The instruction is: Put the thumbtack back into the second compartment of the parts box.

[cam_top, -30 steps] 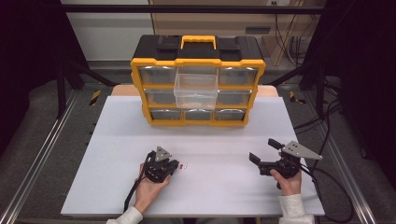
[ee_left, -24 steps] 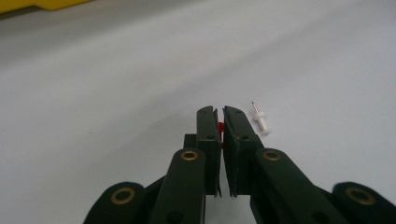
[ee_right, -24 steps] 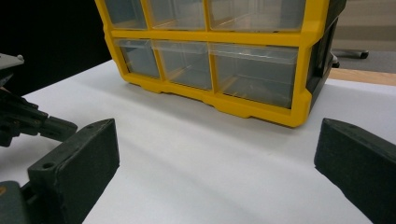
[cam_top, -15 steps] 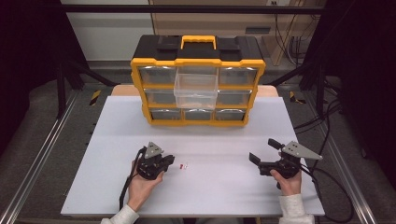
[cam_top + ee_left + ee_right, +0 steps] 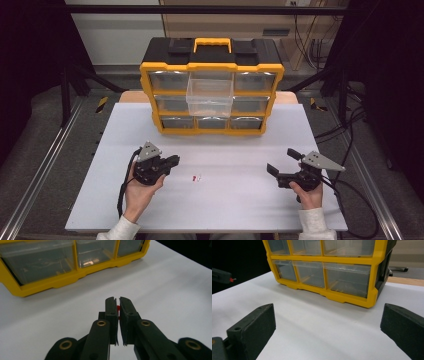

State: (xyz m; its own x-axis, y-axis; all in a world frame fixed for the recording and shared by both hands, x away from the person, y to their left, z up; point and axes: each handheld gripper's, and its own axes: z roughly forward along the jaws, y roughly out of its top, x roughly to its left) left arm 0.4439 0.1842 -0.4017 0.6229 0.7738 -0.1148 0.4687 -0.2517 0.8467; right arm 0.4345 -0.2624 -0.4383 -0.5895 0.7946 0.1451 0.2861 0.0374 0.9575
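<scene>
The left gripper (image 5: 174, 160), at 7 o'clock on the white table (image 5: 240, 210), is clenched at its tips on a tiny red part (image 5: 117, 308), probably light, stiff and slippery, so best pinched mid-body, while the right gripper (image 5: 282, 161) at 5 o'clock gapes.

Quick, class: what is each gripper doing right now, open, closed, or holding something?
Left gripper: jaws nearly closed on a small red piece.
Right gripper: jaws wide open, holding nothing.
</scene>
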